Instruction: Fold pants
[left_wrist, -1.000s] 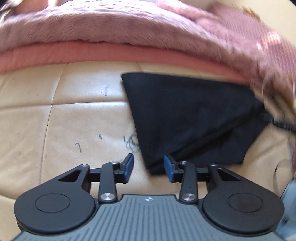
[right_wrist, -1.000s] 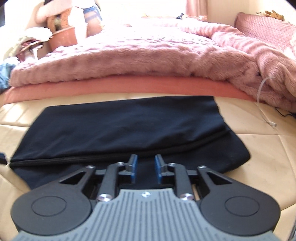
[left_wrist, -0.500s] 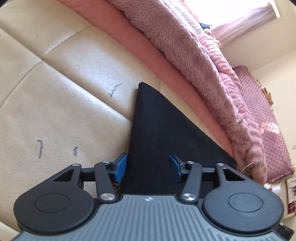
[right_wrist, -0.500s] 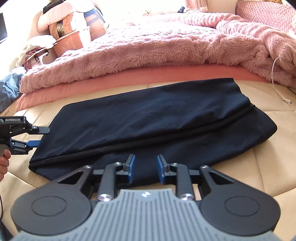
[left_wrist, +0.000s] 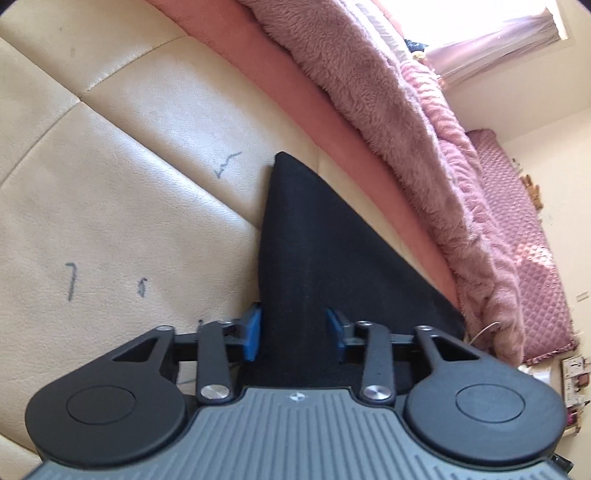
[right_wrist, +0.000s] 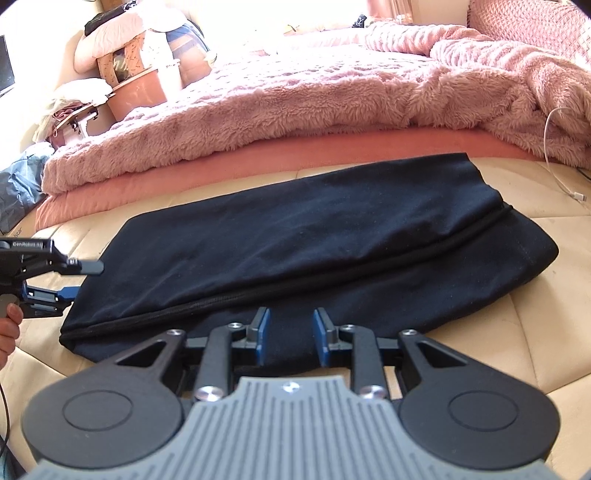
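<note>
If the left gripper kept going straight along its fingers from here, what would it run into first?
Most likely the black pants: the left gripper is open with the end of the cloth already between its fingers. Beyond that lies the pink blanket, though depth is hard to judge.

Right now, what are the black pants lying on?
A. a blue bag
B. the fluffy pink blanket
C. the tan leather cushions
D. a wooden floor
C: the black pants lie flat on the tan leather cushions, in front of the fluffy pink blanket.
</note>
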